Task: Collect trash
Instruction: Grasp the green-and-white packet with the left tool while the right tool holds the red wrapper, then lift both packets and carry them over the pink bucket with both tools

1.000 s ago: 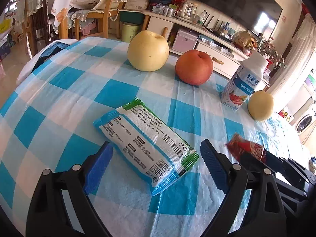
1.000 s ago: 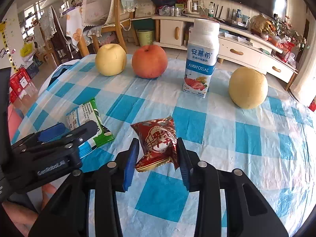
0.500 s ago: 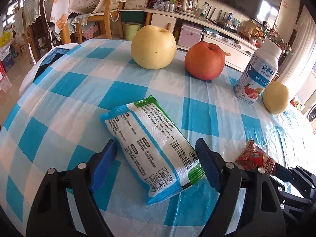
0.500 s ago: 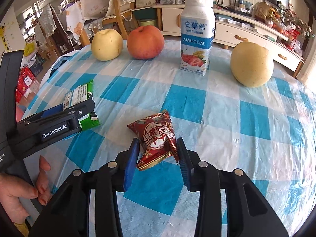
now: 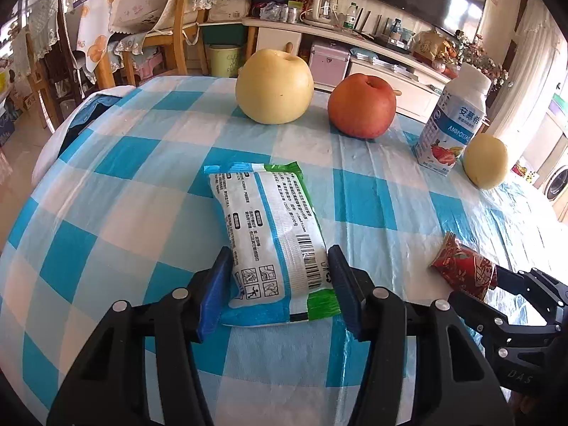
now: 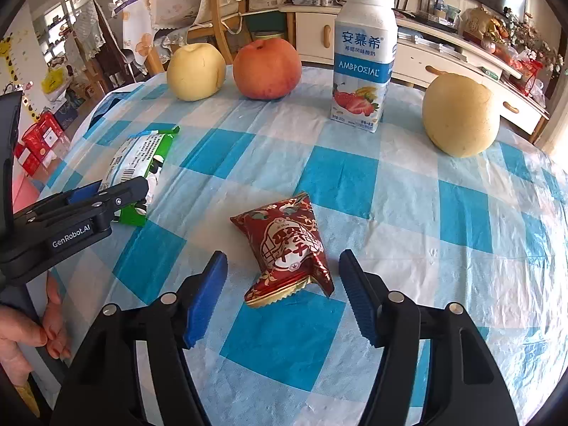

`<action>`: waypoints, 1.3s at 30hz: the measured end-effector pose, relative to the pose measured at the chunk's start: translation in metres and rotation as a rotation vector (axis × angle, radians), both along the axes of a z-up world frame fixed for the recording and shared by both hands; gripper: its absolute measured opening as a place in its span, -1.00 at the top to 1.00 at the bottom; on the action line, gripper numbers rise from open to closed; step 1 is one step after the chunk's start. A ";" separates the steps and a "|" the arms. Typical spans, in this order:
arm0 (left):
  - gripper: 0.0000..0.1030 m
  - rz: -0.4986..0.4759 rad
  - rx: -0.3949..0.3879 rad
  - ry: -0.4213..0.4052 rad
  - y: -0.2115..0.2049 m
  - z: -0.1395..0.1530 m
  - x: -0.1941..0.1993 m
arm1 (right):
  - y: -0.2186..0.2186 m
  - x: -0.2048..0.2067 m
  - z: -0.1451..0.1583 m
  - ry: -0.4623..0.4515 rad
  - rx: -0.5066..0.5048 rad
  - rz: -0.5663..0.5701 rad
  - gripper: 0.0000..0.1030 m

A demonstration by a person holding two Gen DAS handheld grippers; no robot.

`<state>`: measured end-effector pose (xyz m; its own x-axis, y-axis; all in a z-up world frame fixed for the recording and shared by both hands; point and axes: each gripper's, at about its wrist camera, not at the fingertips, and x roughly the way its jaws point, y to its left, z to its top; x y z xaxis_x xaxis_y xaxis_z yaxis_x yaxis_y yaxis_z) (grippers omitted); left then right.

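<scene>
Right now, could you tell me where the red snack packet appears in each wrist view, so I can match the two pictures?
Left wrist view: the red snack packet lies low on the right, beside the right gripper.
Right wrist view: the packet lies at centre, just ahead of the gripper's parted pads.
Shared landmark: the yogurt bottle, standing behind it in both.

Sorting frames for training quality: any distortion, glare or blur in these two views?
Left wrist view: fisheye bends the checked tablecloth into a dome; white wrapper sharp, barcode readable. Right wrist view: same bulge, dark corners; bottle lettering crisp; mild sheen on the red wrapper.
</scene>
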<state>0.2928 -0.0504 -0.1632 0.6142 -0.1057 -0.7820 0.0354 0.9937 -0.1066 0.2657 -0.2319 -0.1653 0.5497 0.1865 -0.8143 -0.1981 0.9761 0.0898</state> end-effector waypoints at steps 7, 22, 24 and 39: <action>0.08 -0.025 -0.016 -0.009 0.001 0.003 -0.007 | -0.004 0.003 0.000 -0.009 -0.011 -0.019 -0.02; 0.11 -0.038 -0.063 -0.044 0.034 0.018 -0.054 | -0.004 -0.004 0.031 -0.064 -0.003 -0.034 0.32; 0.11 -0.032 -0.067 -0.054 0.041 0.023 -0.062 | -0.001 -0.007 0.036 -0.076 -0.007 -0.028 0.33; 0.11 0.050 -0.068 -0.129 0.097 0.051 -0.117 | 0.051 -0.041 0.080 -0.162 -0.017 0.066 0.35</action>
